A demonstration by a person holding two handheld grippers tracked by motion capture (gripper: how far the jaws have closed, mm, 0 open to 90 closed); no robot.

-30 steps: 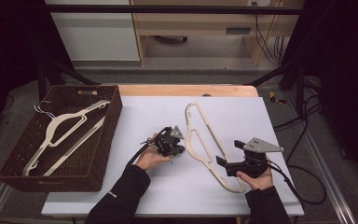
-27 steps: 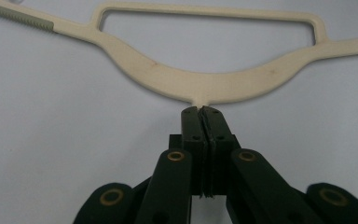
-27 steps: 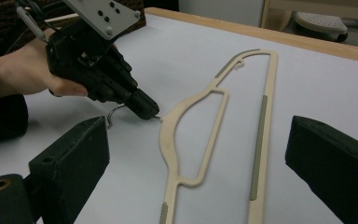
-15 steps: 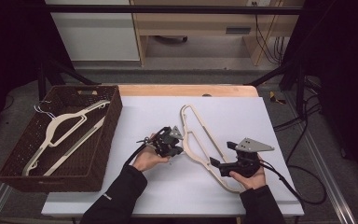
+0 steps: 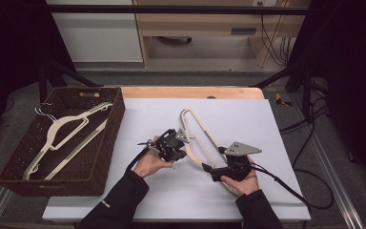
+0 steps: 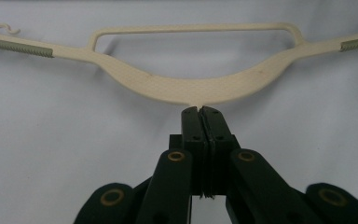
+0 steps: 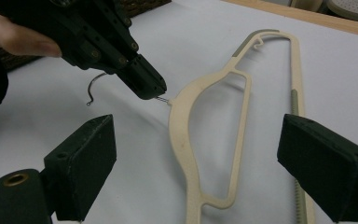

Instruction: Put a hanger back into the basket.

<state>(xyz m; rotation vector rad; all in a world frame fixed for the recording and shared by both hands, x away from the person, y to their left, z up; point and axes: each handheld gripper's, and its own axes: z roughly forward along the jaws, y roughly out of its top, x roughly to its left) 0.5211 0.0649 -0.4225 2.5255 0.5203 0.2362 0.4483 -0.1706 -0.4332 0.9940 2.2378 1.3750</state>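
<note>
Change since the earlier frame: both hands sit further left on the tabletop (image 5: 276, 119); the cream hanger (image 5: 198, 138) has swung with them, and the right tool's jaws have just been closing a little, nothing between them.

Left tool (image 5: 180, 140): jaws pressed together on the thin metal neck of the hanger's hook (image 7: 93, 91), right at the middle of the hanger's curved body, as the left gripper view shows.

Right tool (image 5: 208, 168): jaws wide apart, low over the tabletop, the hanger's lower arm lying between them and untouched.

Hanger: on the white tabletop, between the hands.

Wicker basket (image 5: 107, 138): left of the tabletop, holding a second cream hanger (image 5: 64, 131).
</note>
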